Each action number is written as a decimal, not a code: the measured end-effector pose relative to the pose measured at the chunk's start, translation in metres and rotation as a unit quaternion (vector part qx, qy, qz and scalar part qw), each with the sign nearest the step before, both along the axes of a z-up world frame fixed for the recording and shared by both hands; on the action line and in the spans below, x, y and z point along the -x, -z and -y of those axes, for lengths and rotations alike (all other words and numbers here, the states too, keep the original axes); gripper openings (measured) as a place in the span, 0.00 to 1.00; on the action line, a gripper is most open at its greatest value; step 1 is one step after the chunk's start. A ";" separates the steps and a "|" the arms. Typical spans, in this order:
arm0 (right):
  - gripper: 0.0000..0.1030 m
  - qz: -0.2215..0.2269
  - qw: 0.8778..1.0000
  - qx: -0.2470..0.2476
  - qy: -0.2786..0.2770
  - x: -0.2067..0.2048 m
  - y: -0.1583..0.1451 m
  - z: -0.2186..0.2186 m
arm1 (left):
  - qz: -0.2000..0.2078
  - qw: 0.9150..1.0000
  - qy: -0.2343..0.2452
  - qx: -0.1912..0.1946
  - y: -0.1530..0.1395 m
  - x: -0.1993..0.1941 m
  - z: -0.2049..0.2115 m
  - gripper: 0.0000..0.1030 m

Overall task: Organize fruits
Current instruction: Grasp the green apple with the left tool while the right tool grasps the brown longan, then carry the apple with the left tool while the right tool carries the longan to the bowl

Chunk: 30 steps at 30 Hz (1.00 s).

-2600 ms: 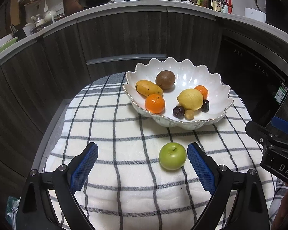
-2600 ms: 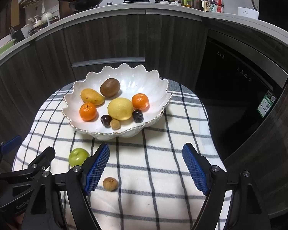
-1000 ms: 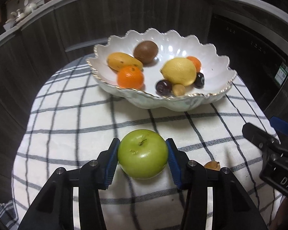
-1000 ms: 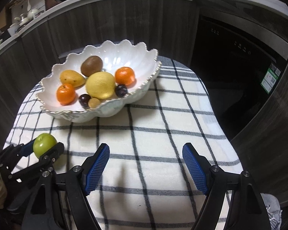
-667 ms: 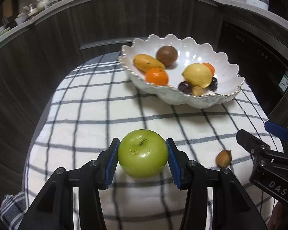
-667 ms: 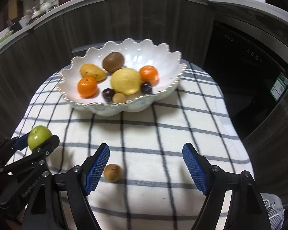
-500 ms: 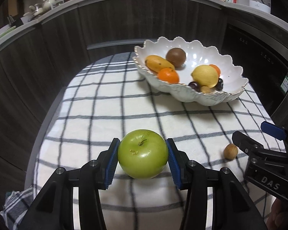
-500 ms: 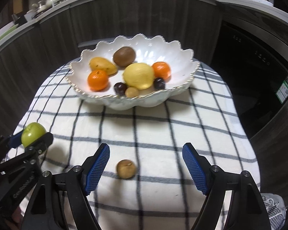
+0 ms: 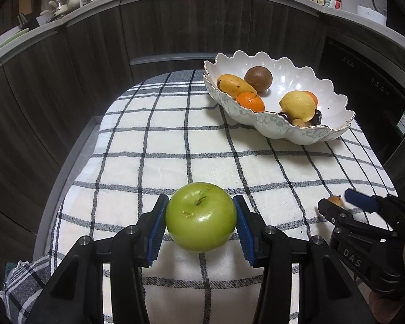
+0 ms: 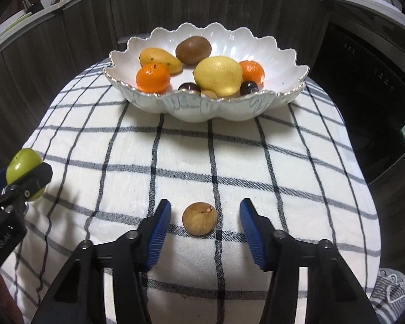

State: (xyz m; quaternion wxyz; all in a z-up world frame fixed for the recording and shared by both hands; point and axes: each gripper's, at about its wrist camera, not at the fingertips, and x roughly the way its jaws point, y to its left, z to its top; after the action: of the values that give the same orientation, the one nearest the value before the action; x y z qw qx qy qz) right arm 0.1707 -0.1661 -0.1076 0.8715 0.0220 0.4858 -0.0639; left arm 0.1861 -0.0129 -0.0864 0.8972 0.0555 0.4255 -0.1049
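Left wrist view: the left gripper [image 9: 201,222] clamps a green apple [image 9: 201,216] above the checked cloth [image 9: 159,145].
In the right wrist view, the right gripper [image 10: 205,228] stands open around a small brown fruit [image 10: 199,218] on the cloth; the bowl [image 10: 283,100] of fruit sits beyond.

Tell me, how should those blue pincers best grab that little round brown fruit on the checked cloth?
Across its widest middle, coming in low from the near side. The small round brown fruit sits between the open right gripper pads, so closing on its two opposite sides should probably hold it without rolling.
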 end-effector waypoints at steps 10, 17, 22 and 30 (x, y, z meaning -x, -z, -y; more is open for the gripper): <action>0.28 -0.007 1.000 -0.008 -0.015 0.002 0.005 -0.001 | -0.003 1.000 0.000 -0.003 0.000 -0.001 0.003 0.46; 0.28 0.022 1.000 -0.009 -0.019 0.003 -0.024 0.002 | 0.005 1.000 0.008 -0.001 -0.014 -0.005 0.014 0.46; 0.28 0.038 0.999 -0.011 -0.013 -0.003 -0.048 0.012 | 0.012 1.000 0.016 -0.001 -0.028 -0.012 0.023 0.46; 0.28 0.064 0.998 -0.013 -0.011 -0.019 -0.079 0.024 | 0.031 0.999 0.029 0.005 -0.055 -0.034 0.040 0.46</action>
State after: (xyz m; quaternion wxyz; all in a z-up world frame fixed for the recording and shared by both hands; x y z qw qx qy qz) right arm 0.1893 -0.1897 -0.0288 0.9013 0.0318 0.4296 -0.0461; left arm 0.2199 -0.0528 -0.0314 0.9067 0.0669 0.3952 -0.1310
